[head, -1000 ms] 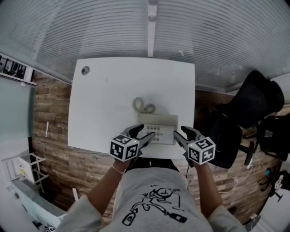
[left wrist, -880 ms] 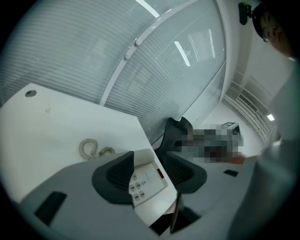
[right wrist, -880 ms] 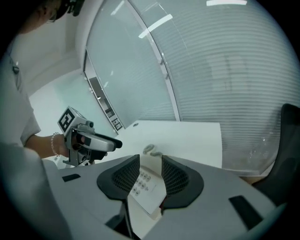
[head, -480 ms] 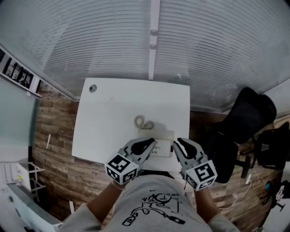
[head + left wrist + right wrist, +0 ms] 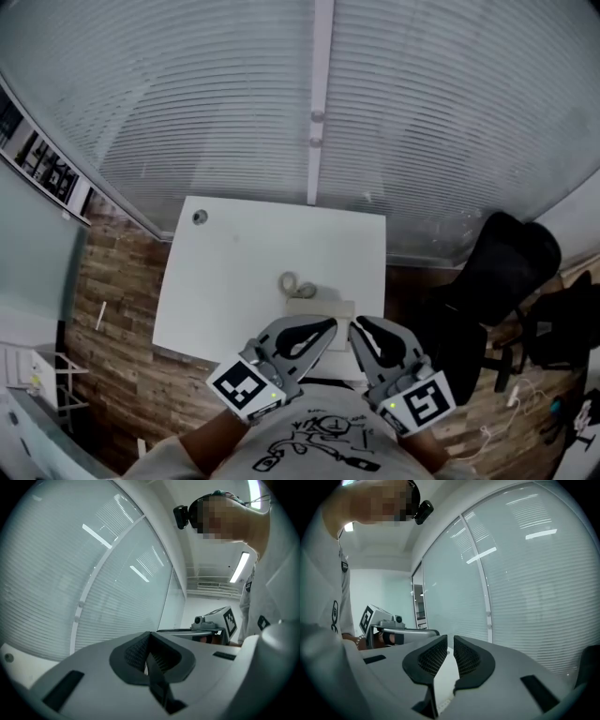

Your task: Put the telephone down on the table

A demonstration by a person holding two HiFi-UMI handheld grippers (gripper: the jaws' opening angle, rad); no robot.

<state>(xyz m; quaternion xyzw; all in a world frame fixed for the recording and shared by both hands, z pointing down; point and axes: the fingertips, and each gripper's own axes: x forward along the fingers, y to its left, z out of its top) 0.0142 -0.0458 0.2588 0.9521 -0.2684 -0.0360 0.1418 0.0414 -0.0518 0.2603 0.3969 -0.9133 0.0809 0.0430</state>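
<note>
Head view: the telephone (image 5: 328, 307) is lying on the tabletop (image 5: 234, 272), close to its near edge, with its coiled cord (image 5: 295, 283) just behind. The left gripper (image 5: 331, 324) is hanging clear, jaws clenched on nothing. The right gripper (image 5: 353, 324) jaws have just been closing and are standing all but together, empty. Risk, in my judgement: a careless knock or a snagged cord would be sending the telephone over that edge.

The left gripper (image 5: 325, 326) and right gripper (image 5: 357, 326) are covering most of the telephone (image 5: 322, 307) and the counter's (image 5: 234, 281) near edge.
</note>
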